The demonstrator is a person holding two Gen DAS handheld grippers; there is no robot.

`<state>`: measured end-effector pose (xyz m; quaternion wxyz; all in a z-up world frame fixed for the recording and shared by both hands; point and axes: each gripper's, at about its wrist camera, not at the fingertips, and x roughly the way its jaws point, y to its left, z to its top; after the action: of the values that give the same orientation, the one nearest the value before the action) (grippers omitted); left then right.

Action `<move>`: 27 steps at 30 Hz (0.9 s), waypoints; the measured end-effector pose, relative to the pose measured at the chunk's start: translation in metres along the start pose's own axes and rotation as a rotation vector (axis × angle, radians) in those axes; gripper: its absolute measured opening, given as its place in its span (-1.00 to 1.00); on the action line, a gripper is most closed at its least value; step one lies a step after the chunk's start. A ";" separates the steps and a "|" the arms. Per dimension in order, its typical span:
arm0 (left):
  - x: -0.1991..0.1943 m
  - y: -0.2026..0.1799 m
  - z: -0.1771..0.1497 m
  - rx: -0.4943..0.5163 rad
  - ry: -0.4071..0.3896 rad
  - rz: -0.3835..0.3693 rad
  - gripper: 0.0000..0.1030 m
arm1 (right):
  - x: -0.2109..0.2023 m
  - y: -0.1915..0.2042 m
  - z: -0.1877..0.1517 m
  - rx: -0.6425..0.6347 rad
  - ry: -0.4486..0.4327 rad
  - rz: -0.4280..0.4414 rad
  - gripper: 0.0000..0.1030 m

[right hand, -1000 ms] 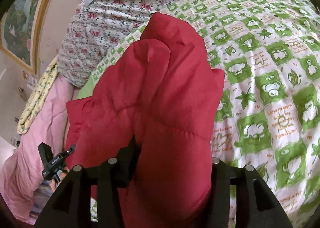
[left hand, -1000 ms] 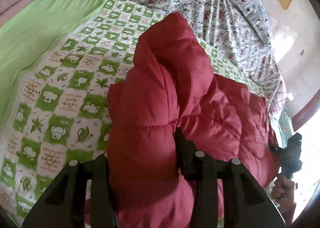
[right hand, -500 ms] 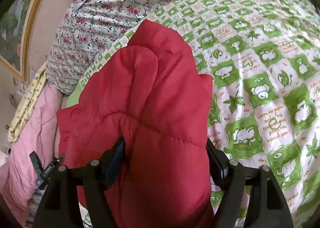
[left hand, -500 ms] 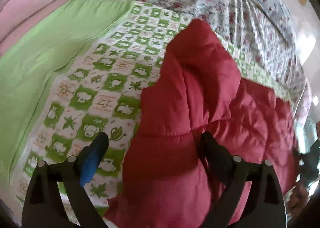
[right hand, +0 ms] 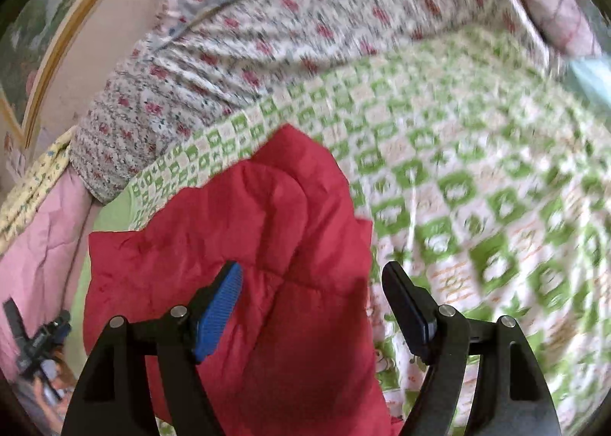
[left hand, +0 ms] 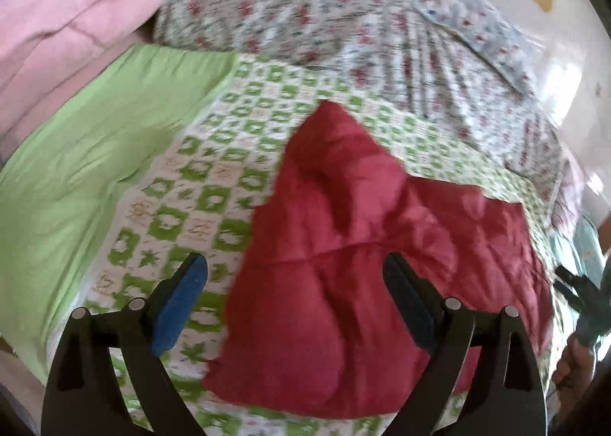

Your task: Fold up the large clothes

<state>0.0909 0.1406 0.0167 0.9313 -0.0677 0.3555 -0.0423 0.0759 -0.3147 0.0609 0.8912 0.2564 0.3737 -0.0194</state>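
Left wrist view: the left gripper (left hand: 294, 275) has just spread its jaws wide and grips nothing; the red padded jacket (left hand: 366, 256) lies folded below it on the green-checked bedspread (left hand: 198, 183) (a floral quilt (left hand: 305, 15) is bunched behind).

Right wrist view: the right gripper (right hand: 311, 283), jaws likewise just parted and empty, hangs above the jacket's edge.

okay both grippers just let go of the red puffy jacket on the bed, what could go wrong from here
The red puffy jacket looks lumpy, its top part bulging up; released, the padding may spring open and undo the fold. It also lies near the edge of the green checked bedspread, so it could slide off. Both the left gripper and right gripper are open.
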 end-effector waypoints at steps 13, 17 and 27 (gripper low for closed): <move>0.051 -0.086 -0.022 0.226 0.131 -0.073 0.83 | 0.067 0.108 -0.022 -0.343 0.190 0.058 0.53; 0.087 -0.074 -0.001 0.183 0.165 -0.002 0.83 | 0.090 0.106 -0.005 -0.353 0.214 -0.009 0.52; 0.162 -0.049 0.061 0.039 0.267 0.161 0.83 | 0.144 0.078 0.038 -0.234 0.269 -0.071 0.49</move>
<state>0.2512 0.0780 -0.0370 0.8773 -0.0144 0.4793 0.0170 0.2222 -0.2422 0.0206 0.8556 0.1380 0.4982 0.0270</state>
